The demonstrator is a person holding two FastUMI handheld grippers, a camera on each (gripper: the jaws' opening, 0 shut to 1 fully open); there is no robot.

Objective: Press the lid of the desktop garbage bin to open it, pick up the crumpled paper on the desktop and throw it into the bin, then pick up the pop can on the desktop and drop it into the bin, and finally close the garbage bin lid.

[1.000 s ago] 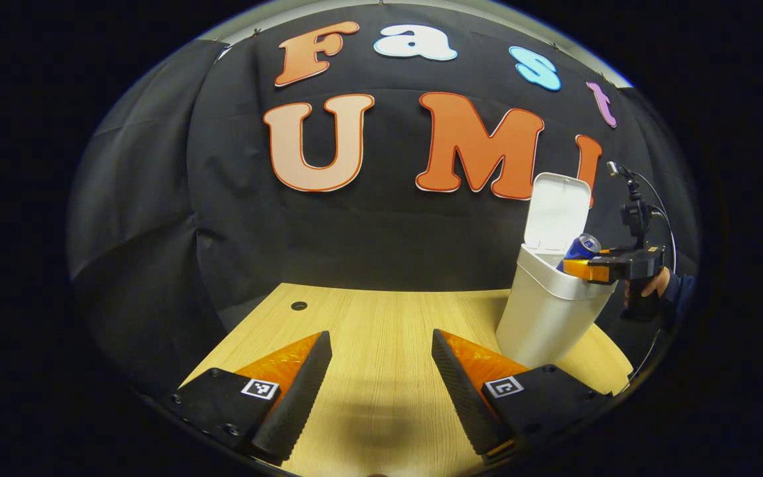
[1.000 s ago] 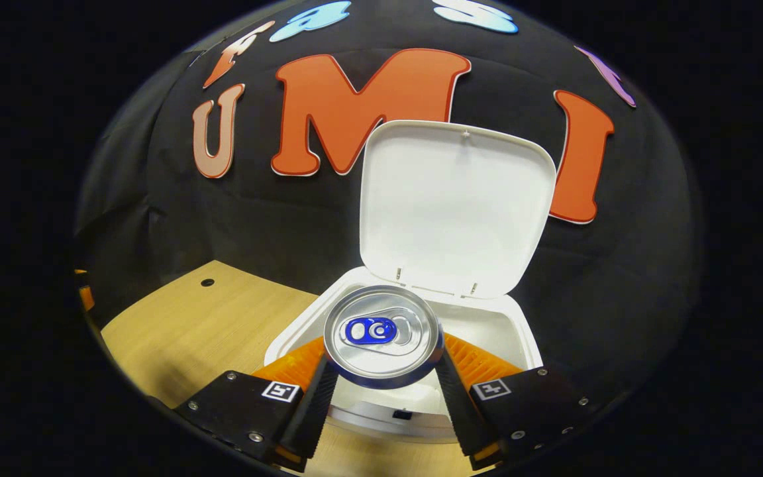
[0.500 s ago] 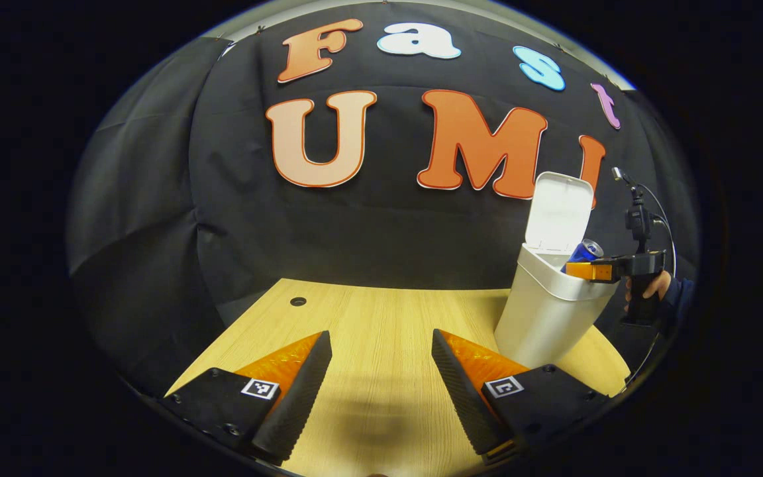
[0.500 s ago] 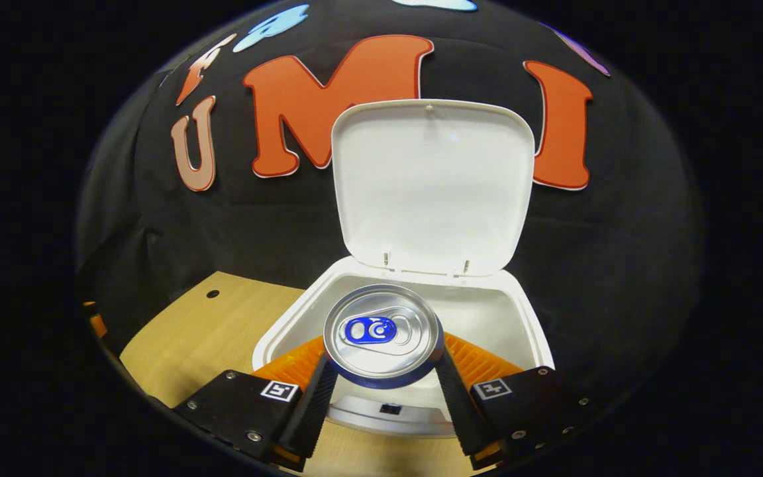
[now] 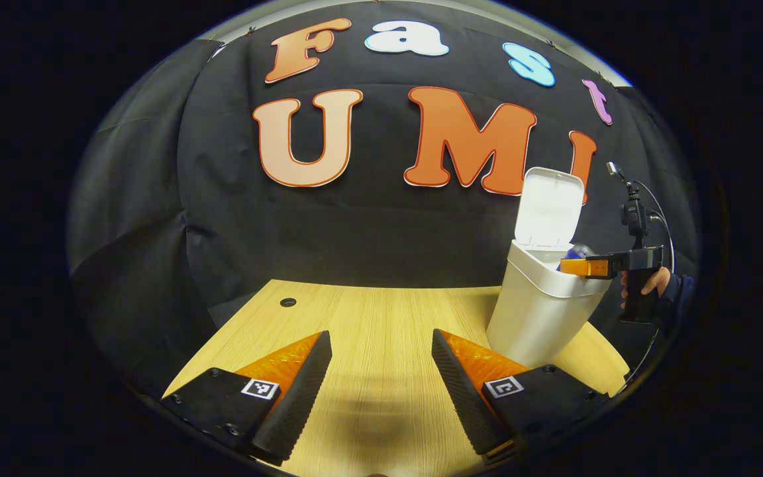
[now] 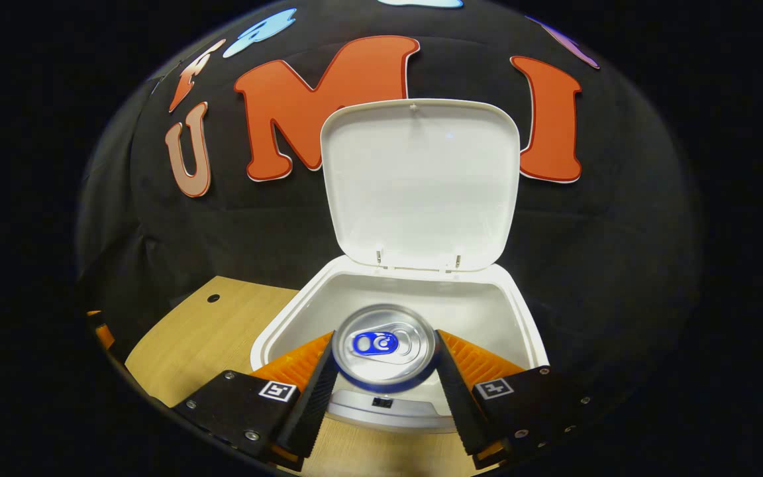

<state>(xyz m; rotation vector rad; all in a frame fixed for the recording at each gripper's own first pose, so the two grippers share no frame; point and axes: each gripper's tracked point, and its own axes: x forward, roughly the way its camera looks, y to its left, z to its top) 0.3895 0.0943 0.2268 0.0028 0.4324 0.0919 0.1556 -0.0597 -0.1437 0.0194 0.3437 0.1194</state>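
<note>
Wooden desktop [image 5: 381,331], open bin [image 6: 414,311], pop can [image 6: 383,344] between right gripper [image 6: 385,384] fingers

A wooden table [image 5: 381,318] with a pale, straight grain stands against the black cloth wall [image 5: 156,218]. The cloth hangs in loose folds behind the table and wraps round its left side, where it looks greyer. A small dark round hole [image 5: 287,302] sits in the table near its far left corner. Light falls from above, leaving a soft shadow [image 5: 371,424] on the table's near edge. Above the cloth a pale strip [image 5: 328,5] runs.
</note>
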